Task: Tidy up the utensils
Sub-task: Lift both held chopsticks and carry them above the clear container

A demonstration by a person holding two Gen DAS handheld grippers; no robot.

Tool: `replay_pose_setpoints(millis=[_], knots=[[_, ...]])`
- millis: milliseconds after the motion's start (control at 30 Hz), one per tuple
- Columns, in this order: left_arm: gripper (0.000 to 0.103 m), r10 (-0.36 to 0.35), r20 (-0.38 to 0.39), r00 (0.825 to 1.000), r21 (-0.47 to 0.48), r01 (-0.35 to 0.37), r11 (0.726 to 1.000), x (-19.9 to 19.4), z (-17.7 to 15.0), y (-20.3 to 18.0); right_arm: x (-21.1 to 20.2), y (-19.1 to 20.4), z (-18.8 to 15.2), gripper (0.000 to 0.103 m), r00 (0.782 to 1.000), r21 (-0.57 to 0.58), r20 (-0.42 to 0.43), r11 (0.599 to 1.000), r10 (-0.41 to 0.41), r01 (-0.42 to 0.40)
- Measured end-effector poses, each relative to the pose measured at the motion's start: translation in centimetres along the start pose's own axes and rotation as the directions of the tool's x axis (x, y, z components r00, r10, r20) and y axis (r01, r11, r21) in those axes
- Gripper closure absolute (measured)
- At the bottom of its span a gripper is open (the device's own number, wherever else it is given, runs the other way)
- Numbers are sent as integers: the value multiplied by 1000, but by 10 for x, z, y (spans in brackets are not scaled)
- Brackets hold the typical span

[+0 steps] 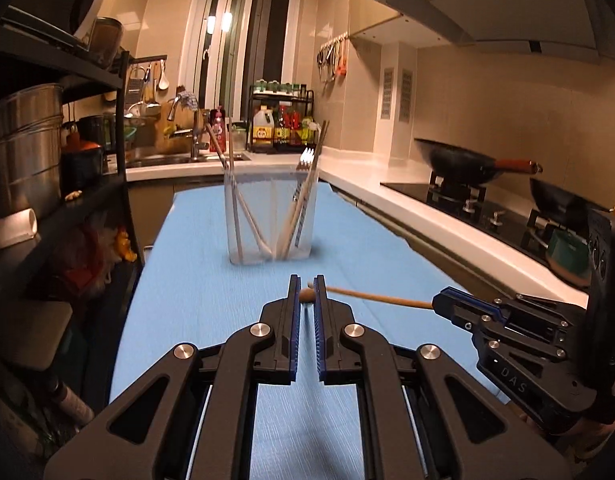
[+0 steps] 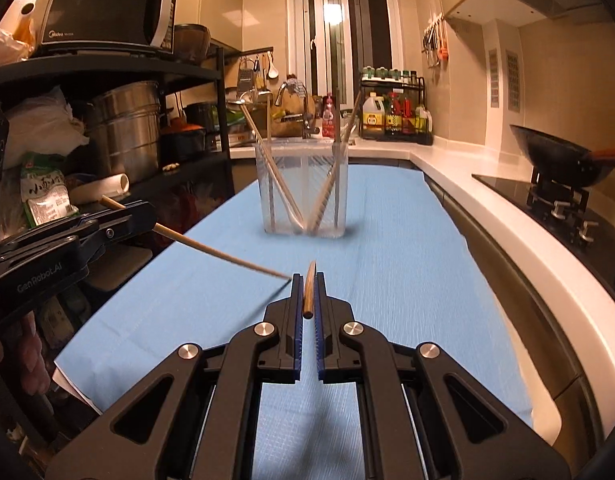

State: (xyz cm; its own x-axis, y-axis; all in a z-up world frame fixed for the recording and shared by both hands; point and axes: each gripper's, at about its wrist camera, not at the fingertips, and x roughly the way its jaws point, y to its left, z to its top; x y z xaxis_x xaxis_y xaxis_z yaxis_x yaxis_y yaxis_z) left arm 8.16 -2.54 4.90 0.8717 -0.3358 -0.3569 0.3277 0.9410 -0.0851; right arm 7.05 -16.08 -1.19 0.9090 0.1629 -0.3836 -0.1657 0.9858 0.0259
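Note:
A clear plastic utensil holder [image 1: 272,216] stands on the blue cloth [image 1: 195,280], holding several chopsticks and a fork [image 1: 306,160]. It also shows in the right wrist view [image 2: 303,188]. My left gripper [image 1: 307,294] is shut on a wooden chopstick [image 1: 307,295], seen end-on. My right gripper [image 2: 307,292] is shut on a second wooden chopstick [image 2: 308,292]. In the left wrist view the right gripper [image 1: 443,303] sits at right with its chopstick [image 1: 379,298] pointing left. In the right wrist view the left gripper [image 2: 145,212] sits at left with its chopstick [image 2: 227,258] reaching toward my right fingers.
A black shelf rack [image 2: 147,68] with steel pots [image 2: 127,128] and a microwave [image 2: 103,4] lines the left. A white counter [image 1: 427,216] with a stove and woks [image 1: 463,160] runs along the right. A sink [image 1: 159,158] and condiment rack [image 1: 281,120] stand behind.

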Motion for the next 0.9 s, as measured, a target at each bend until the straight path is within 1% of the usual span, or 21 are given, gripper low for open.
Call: replay_pose_setpoints(millis=[167, 267, 467, 600, 767, 900], knots=[[97, -1, 34, 999, 4, 1, 1000, -5, 16, 7, -3, 1, 24, 98, 1000, 6, 15, 1000, 2, -2], [97, -4, 41, 999, 8, 4, 1000, -8, 24, 9, -2, 3, 38, 98, 1000, 1, 14, 1000, 1, -1], [97, -6, 23, 1000, 5, 6, 1000, -6, 43, 15, -1, 2, 65, 98, 1000, 18, 16, 1000, 26, -26], [97, -12, 17, 1000, 2, 12, 1000, -6, 58, 20, -4, -1, 81, 98, 998, 44, 38, 998, 47, -49], [97, -9, 18, 1000, 19, 9, 1000, -6, 75, 23, -5, 1, 97, 98, 997, 24, 61, 998, 50, -51], [97, -7, 3, 1000, 20, 7, 1000, -3, 86, 26, -3, 2, 109, 98, 996, 19, 68, 998, 54, -55]])
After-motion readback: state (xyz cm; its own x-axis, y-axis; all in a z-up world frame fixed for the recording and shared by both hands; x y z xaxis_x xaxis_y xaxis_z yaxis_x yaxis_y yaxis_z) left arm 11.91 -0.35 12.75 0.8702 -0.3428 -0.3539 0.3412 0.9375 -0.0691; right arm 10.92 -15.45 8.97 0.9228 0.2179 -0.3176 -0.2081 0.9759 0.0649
